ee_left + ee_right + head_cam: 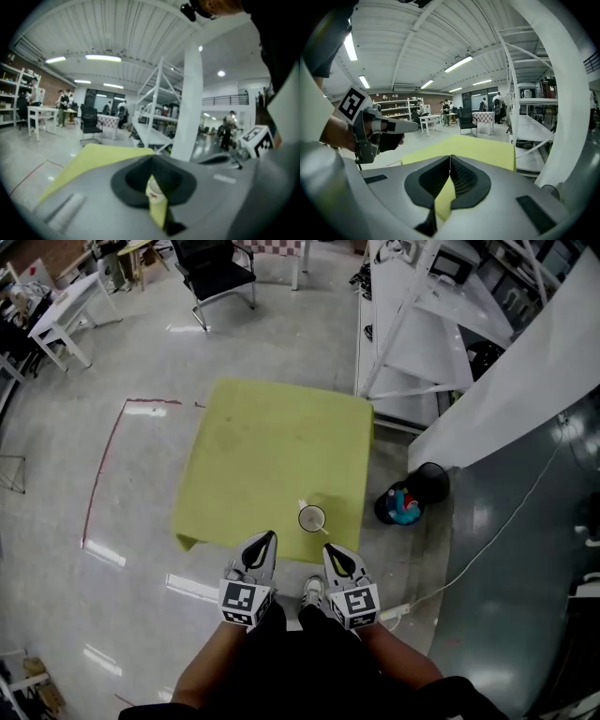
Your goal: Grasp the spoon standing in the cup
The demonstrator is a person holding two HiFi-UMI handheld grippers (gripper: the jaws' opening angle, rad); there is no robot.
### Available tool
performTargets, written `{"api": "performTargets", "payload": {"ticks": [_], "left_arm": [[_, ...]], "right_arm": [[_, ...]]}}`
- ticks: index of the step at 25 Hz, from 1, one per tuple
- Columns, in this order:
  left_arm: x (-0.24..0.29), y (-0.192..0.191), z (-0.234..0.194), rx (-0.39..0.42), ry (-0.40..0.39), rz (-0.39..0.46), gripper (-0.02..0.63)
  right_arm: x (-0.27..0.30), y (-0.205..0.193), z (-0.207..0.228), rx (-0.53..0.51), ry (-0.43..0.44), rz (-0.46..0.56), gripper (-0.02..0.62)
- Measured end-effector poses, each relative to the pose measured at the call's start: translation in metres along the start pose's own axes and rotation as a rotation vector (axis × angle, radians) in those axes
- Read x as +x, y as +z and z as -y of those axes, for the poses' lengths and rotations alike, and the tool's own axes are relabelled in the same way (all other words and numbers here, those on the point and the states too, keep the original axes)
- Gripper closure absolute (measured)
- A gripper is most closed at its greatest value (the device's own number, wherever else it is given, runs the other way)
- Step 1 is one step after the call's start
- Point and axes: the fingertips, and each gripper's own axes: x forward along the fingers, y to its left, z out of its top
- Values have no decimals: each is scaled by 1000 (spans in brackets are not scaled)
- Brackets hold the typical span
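Observation:
A small cup (311, 518) stands near the front right edge of the yellow-green table (272, 446). A pale spoon (303, 506) stands in it, leaning toward the back left. Both grippers hover at the table's near edge. My left gripper (269, 536) is just left of the cup and my right gripper (329, 547) just right of it; neither touches it. In the left gripper view the jaws (151, 158) meet at their tips, with a pale round shape, probably the cup (153, 189), showing through the slit. The right gripper's (450, 157) jaws are shut on nothing.
A black bin (405, 503) with coloured things stands on the floor right of the table. White shelving (412, 334) rises behind it. A black chair (220, 273) and a white table (66, 310) stand far back. A red tape line (103, 465) marks the floor at left.

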Motion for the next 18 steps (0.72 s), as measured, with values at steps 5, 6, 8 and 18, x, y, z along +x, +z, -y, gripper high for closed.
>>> {"api": "performTargets", "payload": {"ticks": [5, 6, 8, 18], "left_arm": [[10, -14, 5, 1, -33, -17, 600], [12, -17, 5, 0, -39, -21, 600], [13, -21, 5, -3, -49, -30, 600], [16, -33, 4, -1, -62, -48, 600]], "right_arm": [[10, -25, 10, 12, -43, -43, 588], [14, -29, 12, 11, -45, -52, 588], [21, -39, 15, 11, -49, -74, 586], [47, -72, 36, 21, -78, -130, 482]]}}
